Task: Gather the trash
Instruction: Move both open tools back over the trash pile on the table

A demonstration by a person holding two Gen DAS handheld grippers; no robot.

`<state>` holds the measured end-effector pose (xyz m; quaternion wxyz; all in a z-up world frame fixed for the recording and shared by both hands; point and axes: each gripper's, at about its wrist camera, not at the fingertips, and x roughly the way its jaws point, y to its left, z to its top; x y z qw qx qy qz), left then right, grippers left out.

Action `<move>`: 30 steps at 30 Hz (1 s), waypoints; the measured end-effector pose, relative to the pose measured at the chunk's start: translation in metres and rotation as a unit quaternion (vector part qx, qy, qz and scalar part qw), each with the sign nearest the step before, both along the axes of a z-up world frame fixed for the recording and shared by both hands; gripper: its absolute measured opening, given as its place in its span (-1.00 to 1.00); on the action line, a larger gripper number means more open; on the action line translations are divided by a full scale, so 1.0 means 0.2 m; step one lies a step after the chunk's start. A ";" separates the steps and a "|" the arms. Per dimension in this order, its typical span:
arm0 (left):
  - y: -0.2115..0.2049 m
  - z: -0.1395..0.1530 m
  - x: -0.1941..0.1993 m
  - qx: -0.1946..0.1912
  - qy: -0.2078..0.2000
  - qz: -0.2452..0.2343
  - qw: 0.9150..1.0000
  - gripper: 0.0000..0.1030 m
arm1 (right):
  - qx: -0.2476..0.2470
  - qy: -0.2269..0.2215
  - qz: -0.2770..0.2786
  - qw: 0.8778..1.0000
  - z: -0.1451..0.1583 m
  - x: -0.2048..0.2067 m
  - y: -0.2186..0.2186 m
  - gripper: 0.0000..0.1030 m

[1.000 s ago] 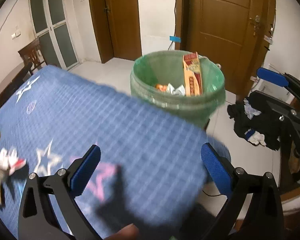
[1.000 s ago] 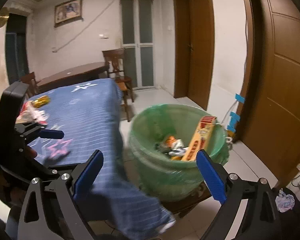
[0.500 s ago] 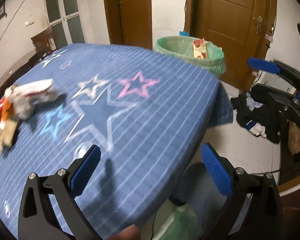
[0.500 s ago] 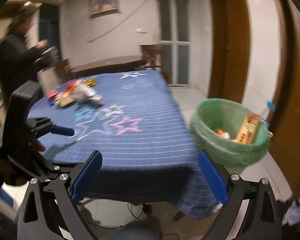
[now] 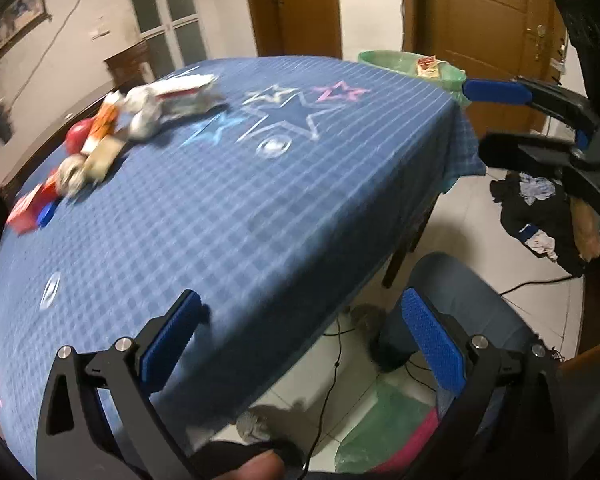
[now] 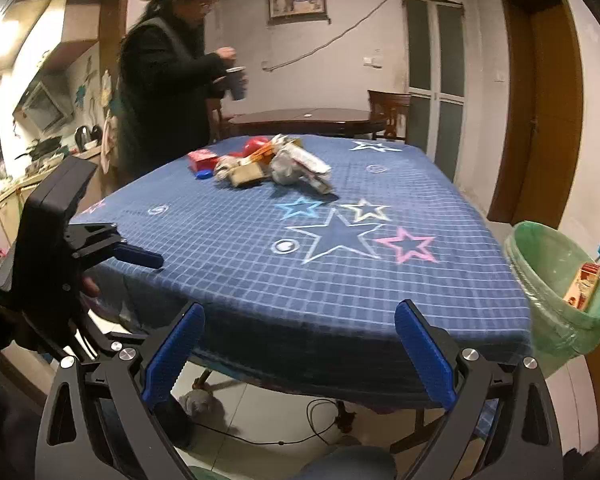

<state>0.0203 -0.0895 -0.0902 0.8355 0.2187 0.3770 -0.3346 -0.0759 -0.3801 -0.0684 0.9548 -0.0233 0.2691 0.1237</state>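
Trash (image 6: 266,162) well beyond spread fingers (image 6: 424,354)

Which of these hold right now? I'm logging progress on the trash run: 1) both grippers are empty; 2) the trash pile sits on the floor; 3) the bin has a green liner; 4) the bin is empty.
1) True: the left gripper and the right gripper are open, holding nothing.
2) False: the trash pile lies on the blue tablecloth.
3) True: the bin has a green liner.
4) False: a carton stands inside it.
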 end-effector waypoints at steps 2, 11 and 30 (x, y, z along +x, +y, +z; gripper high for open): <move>0.06 -0.01 -0.03 0.002 -0.007 0.010 1.000 0.88 | -0.005 0.004 0.011 1.000 -0.01 0.01 0.02 0.86; 0.41 0.14 -0.03 -0.032 -0.027 0.084 0.996 0.89 | -0.048 0.015 0.094 0.994 -0.02 0.00 0.16 0.86; 0.58 0.38 1.11 -0.114 0.013 0.321 0.940 0.88 | -0.081 0.007 0.159 0.984 0.09 0.27 0.40 0.86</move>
